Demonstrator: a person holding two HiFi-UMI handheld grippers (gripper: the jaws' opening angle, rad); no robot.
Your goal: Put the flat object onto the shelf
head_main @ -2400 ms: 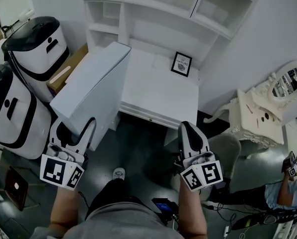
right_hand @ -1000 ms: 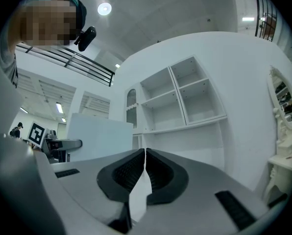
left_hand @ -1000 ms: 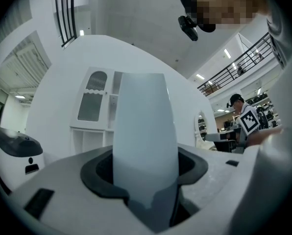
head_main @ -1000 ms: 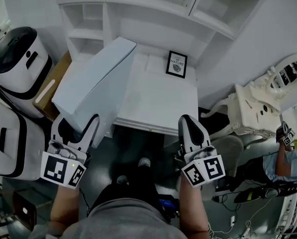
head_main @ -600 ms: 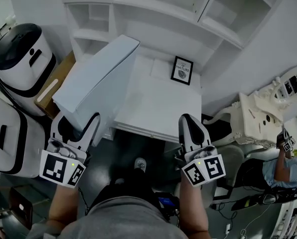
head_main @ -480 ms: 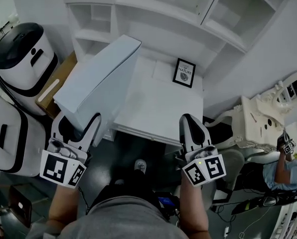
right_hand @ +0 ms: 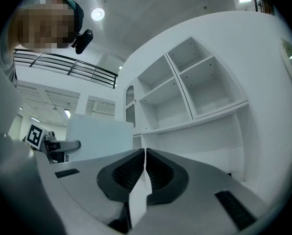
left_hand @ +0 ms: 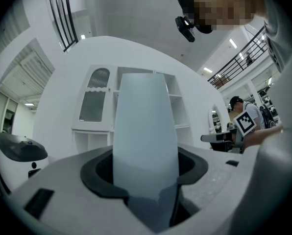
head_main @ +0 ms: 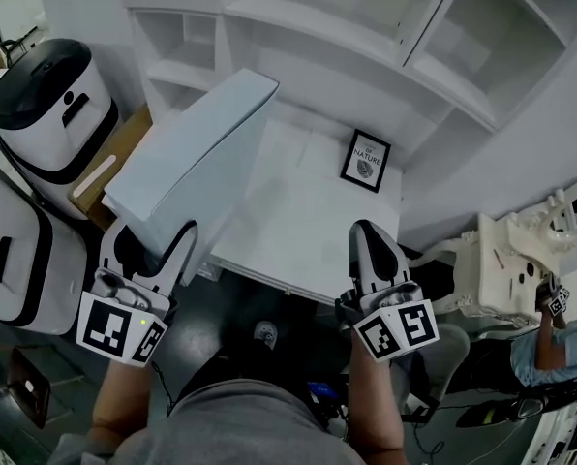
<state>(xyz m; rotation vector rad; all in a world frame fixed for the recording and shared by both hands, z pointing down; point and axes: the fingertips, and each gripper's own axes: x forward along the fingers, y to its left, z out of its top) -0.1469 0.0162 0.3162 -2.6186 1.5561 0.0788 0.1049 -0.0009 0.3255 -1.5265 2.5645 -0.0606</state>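
The flat object is a large white flat box (head_main: 187, 177), held tilted above the left edge of the white desk (head_main: 308, 231). My left gripper (head_main: 153, 250) is shut on the box's near edge; in the left gripper view the box (left_hand: 143, 131) fills the gap between the jaws of the left gripper (left_hand: 145, 180). My right gripper (head_main: 371, 245) hovers over the desk's front right edge, shut with nothing in it. In the right gripper view the right gripper (right_hand: 143, 173) has its pads together, the box (right_hand: 99, 136) to its left and the white shelf unit (right_hand: 195, 97) ahead. The shelf unit (head_main: 366, 46) rises behind the desk.
A small black-framed picture (head_main: 366, 160) leans at the back of the desk. Two white-and-black bins (head_main: 51, 105) and a cardboard piece (head_main: 105, 168) stand at the left. An ornate white table (head_main: 521, 260) and another person (head_main: 550, 337) are at the right.
The desk and shelf unit have come closer beneath both grippers. The box has stayed in the left gripper, its far end now further over the desk. The right gripper has stayed shut.
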